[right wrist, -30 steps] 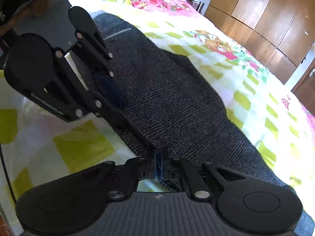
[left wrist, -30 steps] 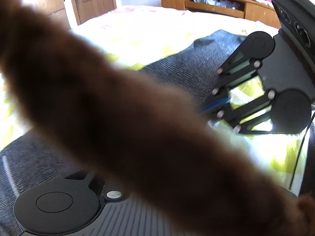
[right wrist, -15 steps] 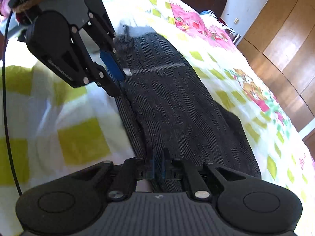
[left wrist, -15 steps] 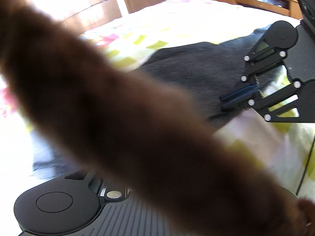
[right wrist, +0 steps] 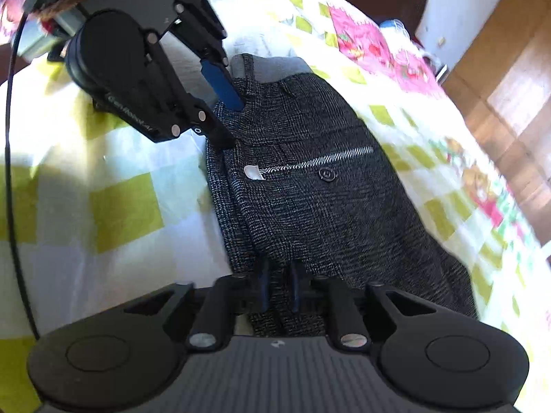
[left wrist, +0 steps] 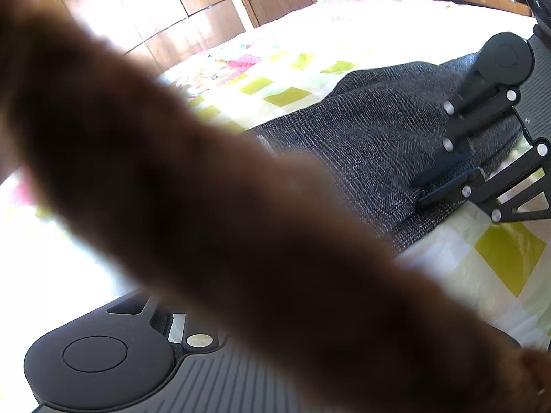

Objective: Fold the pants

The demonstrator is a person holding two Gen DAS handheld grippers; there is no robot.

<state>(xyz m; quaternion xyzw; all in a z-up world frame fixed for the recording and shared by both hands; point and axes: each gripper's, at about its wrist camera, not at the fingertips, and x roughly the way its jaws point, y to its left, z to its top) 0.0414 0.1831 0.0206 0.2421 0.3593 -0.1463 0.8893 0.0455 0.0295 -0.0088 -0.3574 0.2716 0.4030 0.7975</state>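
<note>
1. Lying on a bed (right wrist: pixel 113 206) with a yellow-checked cover, dark grey pants (right wrist: pixel 310 186) show a back pocket with one button (right wrist: pixel 326 174).
2. The right gripper (right wrist: pixel 278 289) pinches a fold of the near edge between its fingers.
3. The left gripper (right wrist: pixel 230 122) has one blue pad on the waistband; whether it grips cannot be told.
4. A blurred brown shape (left wrist: pixel 206 213) blocks most of the left view.

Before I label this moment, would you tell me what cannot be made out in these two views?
- Left wrist view: a blurred brown shape covers the left hand-held gripper's own fingers.
- Left wrist view: that shape also hides the near part of the pants.
- Right wrist view: the right hand-held gripper covers the fabric edge between its fingers.
- Right wrist view: the bedspread print is motion-blurred at right.
</note>
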